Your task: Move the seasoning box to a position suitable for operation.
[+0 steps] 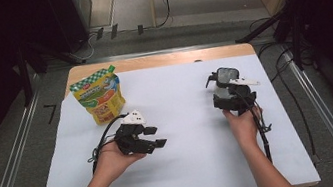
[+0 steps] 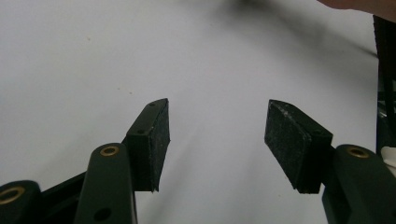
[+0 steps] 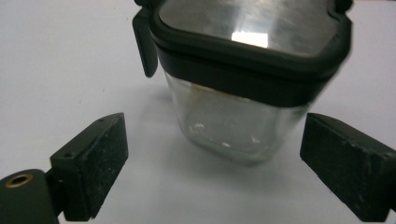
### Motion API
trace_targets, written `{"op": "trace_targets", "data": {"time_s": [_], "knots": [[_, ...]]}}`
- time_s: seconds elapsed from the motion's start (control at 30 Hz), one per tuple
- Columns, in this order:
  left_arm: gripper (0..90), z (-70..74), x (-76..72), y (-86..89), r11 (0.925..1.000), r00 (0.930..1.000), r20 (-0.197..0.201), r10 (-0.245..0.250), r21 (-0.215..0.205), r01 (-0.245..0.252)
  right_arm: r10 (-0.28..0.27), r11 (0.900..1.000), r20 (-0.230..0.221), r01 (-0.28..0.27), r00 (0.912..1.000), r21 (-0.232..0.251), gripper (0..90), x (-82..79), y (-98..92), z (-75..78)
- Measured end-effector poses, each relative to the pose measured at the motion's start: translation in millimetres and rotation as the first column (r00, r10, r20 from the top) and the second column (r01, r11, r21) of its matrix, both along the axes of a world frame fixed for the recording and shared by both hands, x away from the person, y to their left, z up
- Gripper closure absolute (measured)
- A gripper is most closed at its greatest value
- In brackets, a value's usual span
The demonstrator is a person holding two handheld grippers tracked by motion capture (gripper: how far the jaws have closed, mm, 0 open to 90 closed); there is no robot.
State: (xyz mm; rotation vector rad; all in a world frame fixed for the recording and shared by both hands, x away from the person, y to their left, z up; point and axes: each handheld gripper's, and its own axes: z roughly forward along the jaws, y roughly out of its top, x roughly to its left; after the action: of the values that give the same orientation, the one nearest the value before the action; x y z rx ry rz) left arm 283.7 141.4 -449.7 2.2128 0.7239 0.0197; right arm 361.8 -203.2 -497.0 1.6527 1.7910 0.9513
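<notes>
A clear square container (image 1: 226,80) with a dark clip-on lid stands on the white sheet at the right. My right gripper (image 1: 225,93) is just in front of it. In the right gripper view the container (image 3: 224,119) and its lid (image 3: 247,42) loom close. The right gripper (image 3: 212,161) is open, with a pad on each side of the container's near base and neither touching it. My left gripper (image 1: 157,136) lies at the left centre of the sheet, pointing right. In its own view the left gripper (image 2: 217,140) is open over bare sheet with nothing between the pads.
A green and yellow spouted pouch (image 1: 99,95) stands upright at the back left of the white sheet (image 1: 186,166). The sheet covers a wooden table (image 1: 159,60). Cables (image 1: 263,134) trail from both grippers. Dark stands and rails flank the table.
</notes>
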Motion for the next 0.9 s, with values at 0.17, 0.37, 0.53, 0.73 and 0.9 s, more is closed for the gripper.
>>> {"op": "trace_targets", "data": {"time_s": [0.17,0.37,0.53,0.73,0.9], "knots": [[41.3,-0.4,0.1,-0.2,1.0000,1.0000,-0.001,0.002,-0.001,-0.002,-0.077,0.997,0.043,0.077,0.9962,-0.007,6.6,10.6,4.8,-1.0],[41.4,-0.8,0.9,0.7,1.0000,1.0000,-0.004,0.001,-0.003,-0.001,-0.150,0.988,0.111,0.153,0.9825,-0.019,8.9,22.1,10.8,-7.8],[41.5,-1.1,1.3,0.9,1.0000,1.0000,-0.007,0.002,-0.004,-0.002,-0.186,0.983,0.125,0.184,0.9747,0.020,11.5,27.4,9.1,-14.6],[41.5,-2.0,1.8,0.8,1.0000,1.0000,-0.009,0.000,-0.004,0.000,-0.213,0.977,0.149,0.207,0.9658,0.050,10.7,30.9,10.1,-18.5],[41.6,0.1,1.2,1.0,0.9991,0.9997,-0.024,0.002,-0.043,-0.003,-0.227,0.974,0.118,0.223,0.9666,0.050,12.2,34.9,10.2,-15.4]]}}
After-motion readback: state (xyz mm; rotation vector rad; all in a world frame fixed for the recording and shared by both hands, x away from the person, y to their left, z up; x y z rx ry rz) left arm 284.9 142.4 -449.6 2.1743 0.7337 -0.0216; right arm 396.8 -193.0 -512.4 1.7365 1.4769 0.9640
